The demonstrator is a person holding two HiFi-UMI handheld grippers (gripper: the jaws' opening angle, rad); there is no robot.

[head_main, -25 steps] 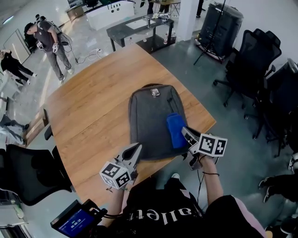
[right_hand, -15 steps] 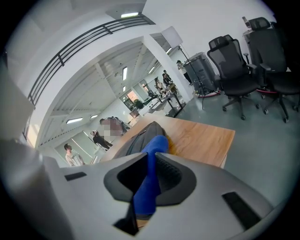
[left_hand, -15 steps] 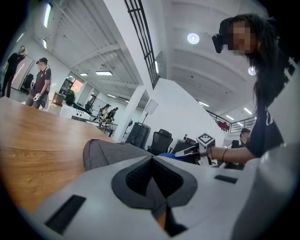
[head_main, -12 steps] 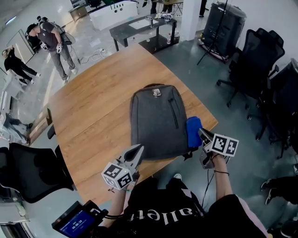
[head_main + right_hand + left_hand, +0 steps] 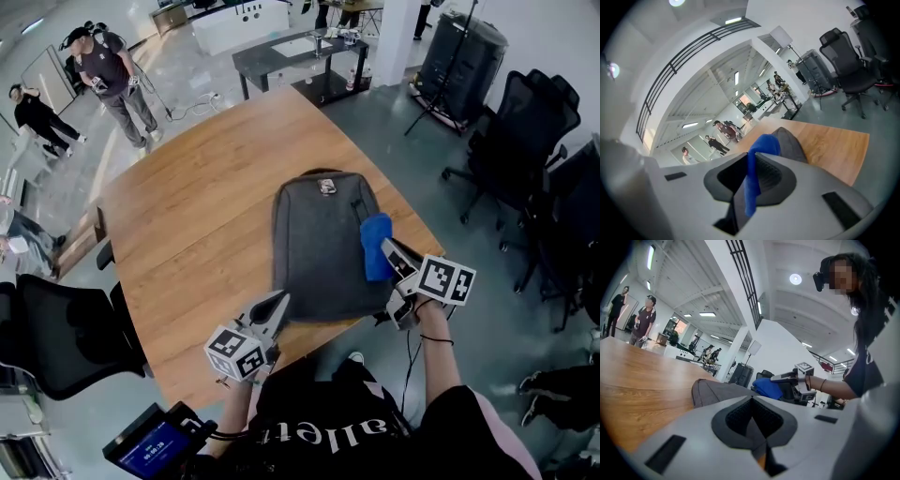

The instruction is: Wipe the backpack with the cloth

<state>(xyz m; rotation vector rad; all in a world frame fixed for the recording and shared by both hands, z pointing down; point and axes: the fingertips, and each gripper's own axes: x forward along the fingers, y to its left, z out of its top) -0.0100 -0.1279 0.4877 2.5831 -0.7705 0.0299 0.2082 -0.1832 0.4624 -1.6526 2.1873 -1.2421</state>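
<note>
**Cloth brought back onto the backpack's right side**

Since half a second ago, the cloth (image 5: 375, 246) has been carried from beside the backpack's right edge back onto its grey face, while the left tongs (image 5: 272, 305) have hardly shifted.

Head view: the backpack (image 5: 319, 246) is seen lying flat on the table (image 5: 187, 206), near the person's edge. The blue cloth is pressed on its right part by the right tongs (image 5: 388, 251). A wiping stroke is judged to be in hand; next, the cloth would need to be dragged across the uncovered middle and left of the fabric, with light downward pressure kept.

Left gripper view: the left tongs (image 5: 752, 414) are seen shut together with nothing between them, held low over the table (image 5: 637, 376) short of the backpack (image 5: 712, 391).

Right gripper view: the right tongs (image 5: 751, 180) are clamped on the cloth (image 5: 761, 145), with the backpack (image 5: 791, 143) just beyond.

Writing: pale lettering on the person's black shirt (image 5: 309, 433) is only partly legible, roughly "alle". A small tag (image 5: 326, 186) near the backpack's top cannot be read.
</note>
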